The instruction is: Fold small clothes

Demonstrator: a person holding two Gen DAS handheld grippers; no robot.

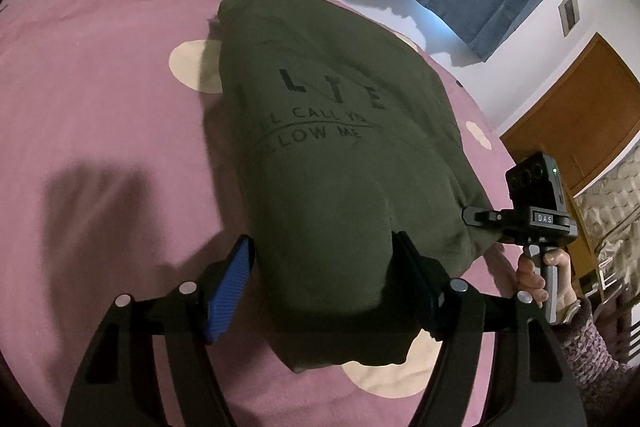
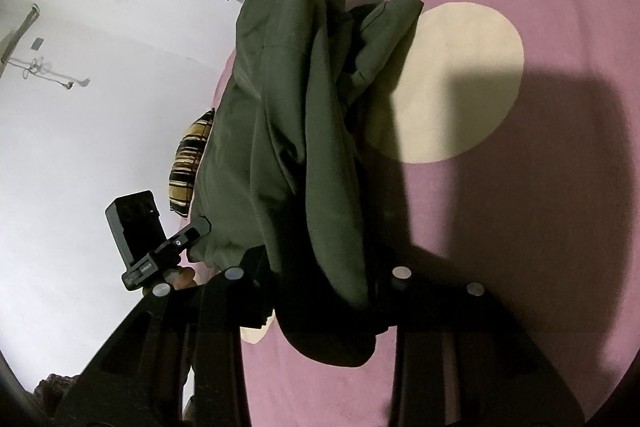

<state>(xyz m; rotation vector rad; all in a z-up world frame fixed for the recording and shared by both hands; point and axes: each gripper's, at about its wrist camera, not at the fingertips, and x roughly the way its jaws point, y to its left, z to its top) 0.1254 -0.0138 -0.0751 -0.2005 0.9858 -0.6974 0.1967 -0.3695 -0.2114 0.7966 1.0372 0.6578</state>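
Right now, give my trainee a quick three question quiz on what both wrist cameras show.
1. True or false: the left gripper has its jaws closed on the olive green garment.
2. What does the purple bedspread have printed on it: A stripes, B cream dots, C flowers?
3. Fill in: the right gripper grips the same ____.

Key: 1 true. 2 B. 3 garment; both hold it lifted, its printed side facing the left wrist view, folds bunched in the right wrist view.

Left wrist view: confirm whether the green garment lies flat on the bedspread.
No: the green garment hangs lifted above the pink bedspread, pinched in the left tool.
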